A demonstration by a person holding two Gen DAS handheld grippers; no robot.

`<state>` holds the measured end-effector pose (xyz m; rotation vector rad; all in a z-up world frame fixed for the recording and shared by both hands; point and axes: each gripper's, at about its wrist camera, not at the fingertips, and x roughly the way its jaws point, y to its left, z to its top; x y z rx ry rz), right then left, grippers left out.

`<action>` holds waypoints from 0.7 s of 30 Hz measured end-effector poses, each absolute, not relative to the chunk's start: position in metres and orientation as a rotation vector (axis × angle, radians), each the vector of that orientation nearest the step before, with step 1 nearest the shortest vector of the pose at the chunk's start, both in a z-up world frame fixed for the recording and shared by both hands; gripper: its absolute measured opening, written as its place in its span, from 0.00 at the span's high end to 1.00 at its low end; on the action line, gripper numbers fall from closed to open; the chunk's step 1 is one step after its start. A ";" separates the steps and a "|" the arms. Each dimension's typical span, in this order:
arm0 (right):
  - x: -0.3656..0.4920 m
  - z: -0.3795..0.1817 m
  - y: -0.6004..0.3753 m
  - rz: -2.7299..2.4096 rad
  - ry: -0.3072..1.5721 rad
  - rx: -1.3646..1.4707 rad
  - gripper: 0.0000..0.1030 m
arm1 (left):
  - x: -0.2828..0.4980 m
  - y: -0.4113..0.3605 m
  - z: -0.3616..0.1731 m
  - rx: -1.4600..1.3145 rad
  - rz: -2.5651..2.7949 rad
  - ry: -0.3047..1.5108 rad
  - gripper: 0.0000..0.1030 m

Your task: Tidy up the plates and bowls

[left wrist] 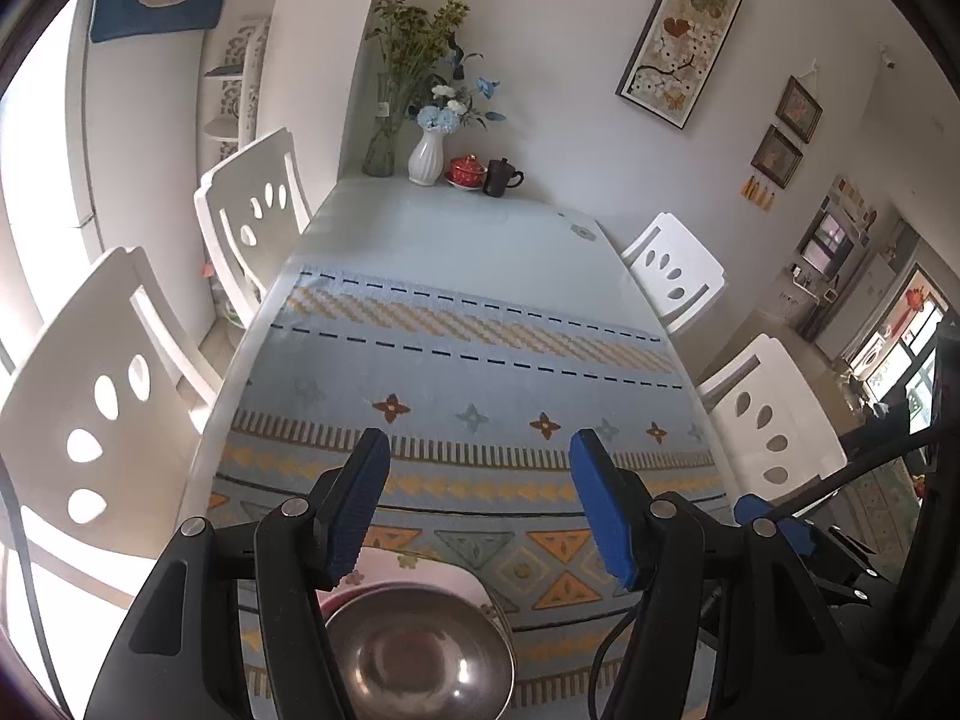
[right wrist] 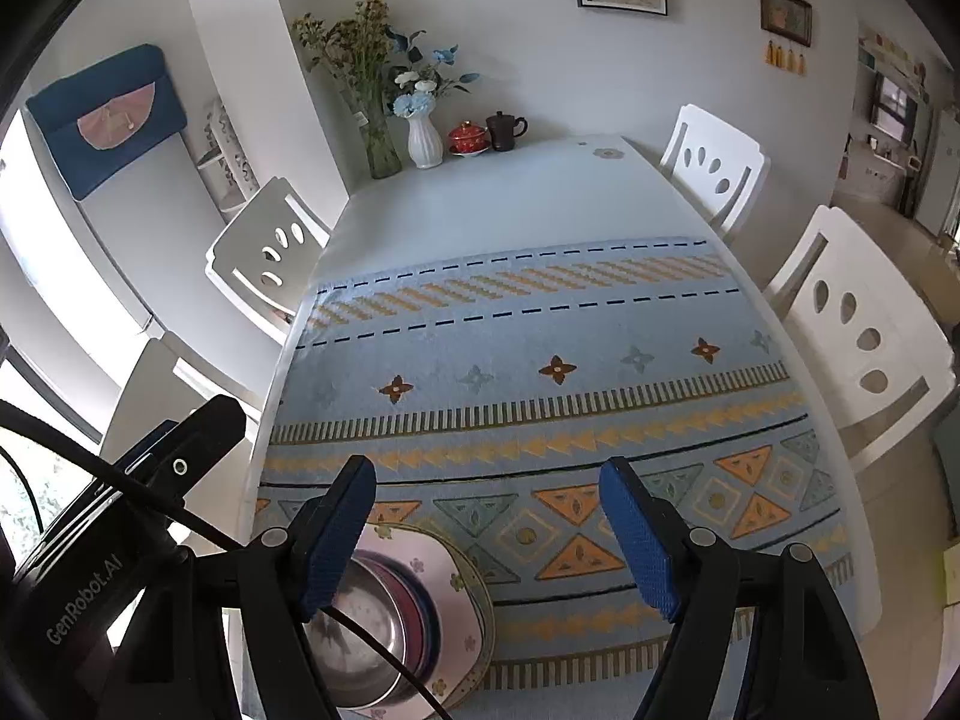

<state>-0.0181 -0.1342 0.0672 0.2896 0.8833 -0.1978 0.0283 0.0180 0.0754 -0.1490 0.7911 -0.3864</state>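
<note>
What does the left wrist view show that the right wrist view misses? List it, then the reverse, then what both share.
Only the left wrist view: the whole butterfly picture.

Only the right wrist view: the coloured bowls nested under the steel bowl, and the flowered plate's full rim.

Both: the patterned tablecloth, white vase, red cup, dark mug and white chairs.

- Both views are bright with soft daylight; it floods in from the window (left wrist: pixel 36 192) on the left, which is blown out to plain white.
- The far part of the table (right wrist: pixel 480 204) looks pale and washed.
- The steel bowl (left wrist: pixel 420 654) carries small glints and a dim reflection.
- Shadows are faint and soft.
- Fisheye bending curves the walls and the chairs (left wrist: pixel 102 396), and dark vignette fills the corners.
- The centre is sharp; edges smear slightly.
</note>
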 end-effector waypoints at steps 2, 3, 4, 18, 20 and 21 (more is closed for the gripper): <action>-0.015 0.066 -0.136 -0.201 0.886 0.286 0.27 | 0.031 0.017 0.074 -0.151 -0.384 0.798 0.41; -0.013 0.065 -0.137 -0.203 0.891 0.286 0.27 | 0.033 0.017 0.073 -0.151 -0.381 0.805 0.41; -0.012 0.064 -0.137 -0.203 0.895 0.286 0.27 | 0.033 0.017 0.072 -0.150 -0.381 0.807 0.41; -0.010 0.061 -0.138 -0.212 0.901 0.281 0.27 | 0.030 0.021 0.077 -0.082 -0.320 0.764 0.32; -0.012 0.062 -0.138 -0.214 0.901 0.282 0.27 | 0.029 0.021 0.078 -0.073 -0.310 0.757 0.32; -0.012 0.062 -0.138 -0.215 0.900 0.284 0.27 | 0.029 0.021 0.078 -0.070 -0.306 0.755 0.31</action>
